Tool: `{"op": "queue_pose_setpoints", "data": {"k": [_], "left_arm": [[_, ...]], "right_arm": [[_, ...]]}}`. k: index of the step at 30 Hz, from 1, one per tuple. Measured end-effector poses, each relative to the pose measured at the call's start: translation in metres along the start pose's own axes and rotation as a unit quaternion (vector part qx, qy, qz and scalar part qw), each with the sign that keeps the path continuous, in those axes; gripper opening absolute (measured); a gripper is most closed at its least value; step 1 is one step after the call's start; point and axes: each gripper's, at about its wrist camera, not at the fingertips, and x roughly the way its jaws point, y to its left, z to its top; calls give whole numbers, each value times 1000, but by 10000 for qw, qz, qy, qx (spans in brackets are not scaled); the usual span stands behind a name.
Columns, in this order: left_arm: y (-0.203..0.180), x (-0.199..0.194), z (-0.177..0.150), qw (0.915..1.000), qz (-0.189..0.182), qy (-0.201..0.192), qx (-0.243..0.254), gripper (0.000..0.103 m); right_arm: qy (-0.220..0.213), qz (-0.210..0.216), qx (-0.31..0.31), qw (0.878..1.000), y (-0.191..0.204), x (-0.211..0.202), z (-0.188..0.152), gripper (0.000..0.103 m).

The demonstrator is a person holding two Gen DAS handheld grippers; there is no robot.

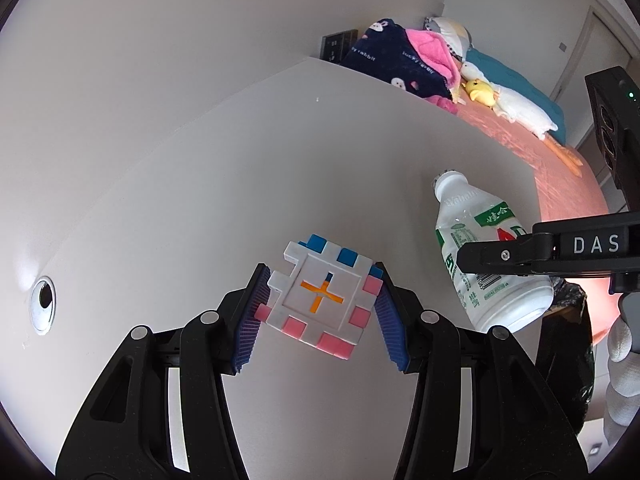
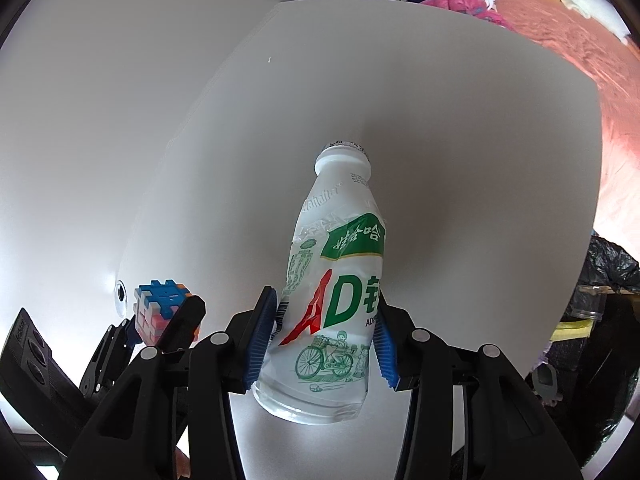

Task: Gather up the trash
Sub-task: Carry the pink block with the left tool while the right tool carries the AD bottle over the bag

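From the left wrist view, we see our left gripper pinching a puzzle cube of white, pink and blue blocks, its blue ribbed pads pressed on two opposite sides. The cube hangs above the white table, clear of the surface. Near the table's right edge, our right gripper holds a white plastic bottle tilted, neck towards the far edge. A black trash bag sits just beyond that right edge, and a gloved hand shows beside it. Past the far edge lies a bed with blankets and plush toys.

From the right wrist view, the right gripper clamps the bottle at its lower body, both pads touching the label, the bottle lifted off the table. At lower left, the left gripper carries the cube. The bag lies off the table's right edge.
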Motion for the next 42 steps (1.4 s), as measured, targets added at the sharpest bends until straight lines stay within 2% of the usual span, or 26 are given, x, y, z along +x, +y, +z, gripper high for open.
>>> {"op": "queue_pose_setpoints", "data": {"k": [9,17,18,23,42], "left_arm": [[-47,0,5,9990,-236,41,368,51],[-88,3,10,9963,-461,90,720,51],[-93,3,10,9958,-489,94,767,51],[-115,6,14,9932,-600,119,987,51],[-173,16,20,9830,-998,219,1524,51]], "right_arm": [[-254,-80,183,9995,-22,-17,-6,48],[-445,-105,446,9980,-71,-46,-10,48],[-471,-107,471,9977,-71,-52,-23,48],[-576,-106,640,9962,-83,-70,-40,48],[-929,-247,1114,9891,-138,-107,-61,48]]}}
